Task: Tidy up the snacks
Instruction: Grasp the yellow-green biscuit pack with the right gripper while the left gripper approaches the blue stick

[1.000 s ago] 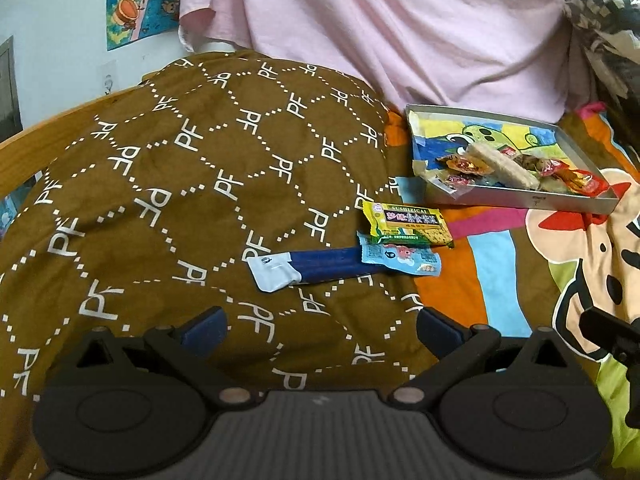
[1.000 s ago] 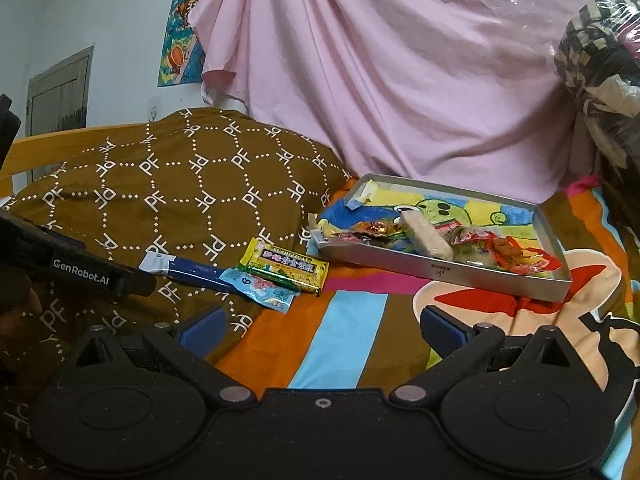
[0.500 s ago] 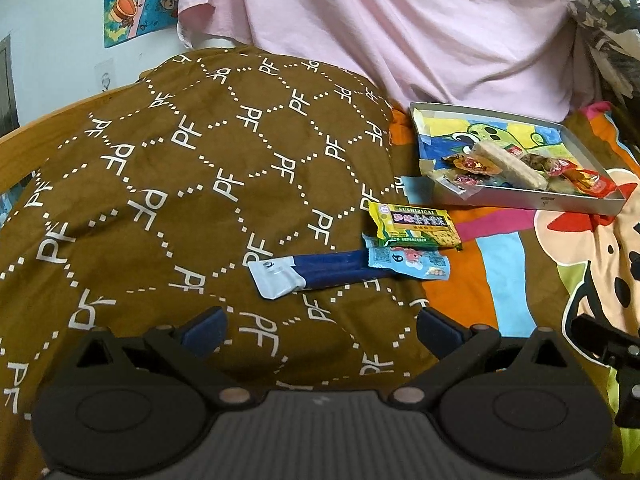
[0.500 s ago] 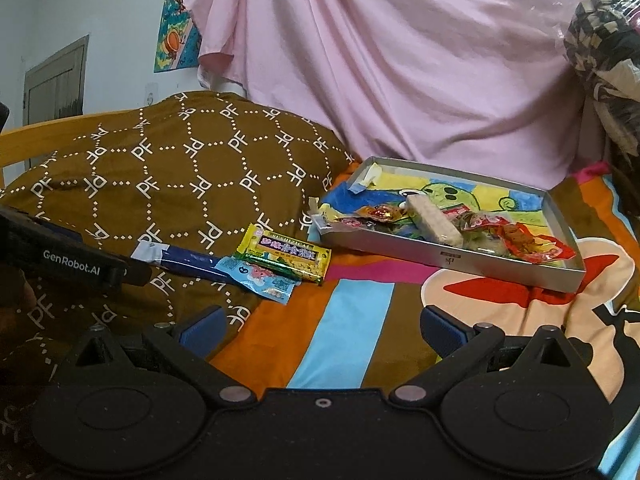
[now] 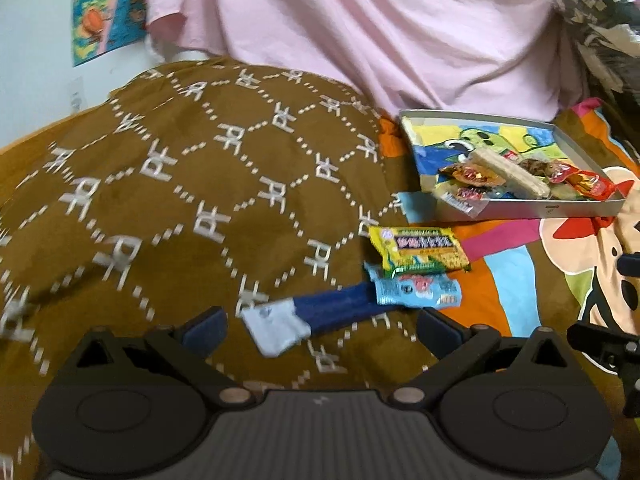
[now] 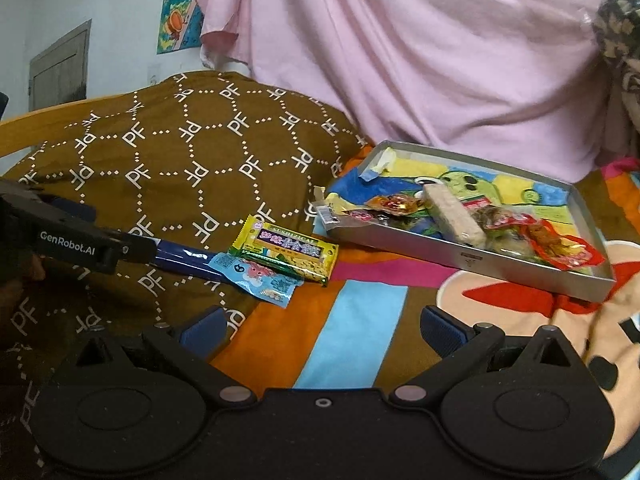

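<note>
Three loose snacks lie on the bed: a long dark blue stick pack, a light blue packet and a yellow bar. A silver tray behind them holds several wrapped snacks. My left gripper is open, its fingers on either side of the stick pack's pale end. It also shows at the left of the right wrist view, over the stick pack. My right gripper is open above the striped sheet, holding nothing.
A brown patterned pillow fills the left. A colourful cartoon sheet covers the bed. Pink cloth hangs behind the tray. A poster is on the wall.
My left gripper has moved forward and down onto the stick pack, whose pale end now sits between its fingers. My right gripper has edged closer to the snacks and tray.
</note>
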Action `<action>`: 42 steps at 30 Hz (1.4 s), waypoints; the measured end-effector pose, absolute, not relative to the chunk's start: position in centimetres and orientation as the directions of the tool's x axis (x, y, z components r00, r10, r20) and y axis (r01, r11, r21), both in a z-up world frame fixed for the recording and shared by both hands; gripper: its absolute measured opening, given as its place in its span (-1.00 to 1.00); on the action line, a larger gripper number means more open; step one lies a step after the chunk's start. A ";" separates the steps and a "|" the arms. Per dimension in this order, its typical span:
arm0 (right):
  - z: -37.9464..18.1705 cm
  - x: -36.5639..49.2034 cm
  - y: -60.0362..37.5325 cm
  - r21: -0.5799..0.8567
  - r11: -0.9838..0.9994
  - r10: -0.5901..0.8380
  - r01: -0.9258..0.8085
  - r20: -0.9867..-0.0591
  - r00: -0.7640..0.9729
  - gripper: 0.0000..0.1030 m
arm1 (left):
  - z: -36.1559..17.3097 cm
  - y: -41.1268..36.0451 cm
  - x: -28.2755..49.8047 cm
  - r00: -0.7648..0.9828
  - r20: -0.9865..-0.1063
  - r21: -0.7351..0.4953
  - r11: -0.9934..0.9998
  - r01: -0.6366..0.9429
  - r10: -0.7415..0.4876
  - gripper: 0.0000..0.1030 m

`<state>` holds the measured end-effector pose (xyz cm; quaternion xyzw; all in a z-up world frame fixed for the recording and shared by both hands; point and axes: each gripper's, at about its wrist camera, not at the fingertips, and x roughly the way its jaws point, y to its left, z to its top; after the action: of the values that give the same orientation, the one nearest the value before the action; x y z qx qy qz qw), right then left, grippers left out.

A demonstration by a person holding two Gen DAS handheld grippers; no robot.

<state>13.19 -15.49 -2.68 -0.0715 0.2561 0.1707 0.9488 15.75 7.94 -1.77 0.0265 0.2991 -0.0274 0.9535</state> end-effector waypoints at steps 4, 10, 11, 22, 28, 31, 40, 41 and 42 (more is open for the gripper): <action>-2.5 15.9 -15.7 -0.013 0.908 0.347 -0.420 -0.541 0.766 0.99 | -2.1 8.7 17.5 0.833 -0.550 0.073 0.990 0.123 -0.063 0.99; -3.1 19.7 -15.4 0.017 0.888 0.379 -0.460 -0.593 0.710 0.99 | -3.2 9.4 19.4 0.806 -0.590 0.079 0.990 0.116 -0.047 0.99; -3.3 20.4 -15.4 0.038 0.887 0.386 -0.460 -0.605 0.696 0.99 | -3.4 9.5 19.6 0.805 -0.591 0.076 0.990 0.117 -0.050 0.99; -4.8 26.5 -13.5 0.190 0.844 0.500 -0.502 -0.617 0.608 0.99 | -4.3 9.2 21.2 0.800 -0.591 0.095 0.976 0.194 -0.102 0.99; -5.8 29.1 -12.4 0.274 0.832 0.539 -0.483 -0.609 0.582 0.98 | -4.7 8.7 21.9 0.776 -0.604 0.125 0.940 0.319 -0.183 0.99; -6.7 30.0 -12.3 0.319 0.838 0.538 -0.443 -0.617 0.574 0.98 | -4.9 8.8 22.5 0.744 -0.633 0.101 0.929 0.355 -0.216 0.99; -7.9 31.8 -12.7 0.449 0.816 0.577 -0.363 -0.610 0.543 0.94 | -6.0 9.3 23.5 0.618 -0.718 -0.025 0.899 0.438 -0.321 0.99; -7.8 31.5 -12.7 0.461 0.807 0.591 -0.370 -0.609 0.529 0.93 | -6.0 9.2 23.5 0.599 -0.730 -0.031 0.891 0.452 -0.329 0.99; -7.7 31.2 -12.8 0.470 0.796 0.605 -0.381 -0.609 0.513 0.93 | -6.1 9.2 23.5 0.581 -0.740 -0.039 0.884 0.466 -0.339 0.99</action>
<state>31.21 -12.84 -7.68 0.1396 0.4013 0.2869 0.8585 23.46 9.19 -6.08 0.0797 0.3976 -0.2271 0.8854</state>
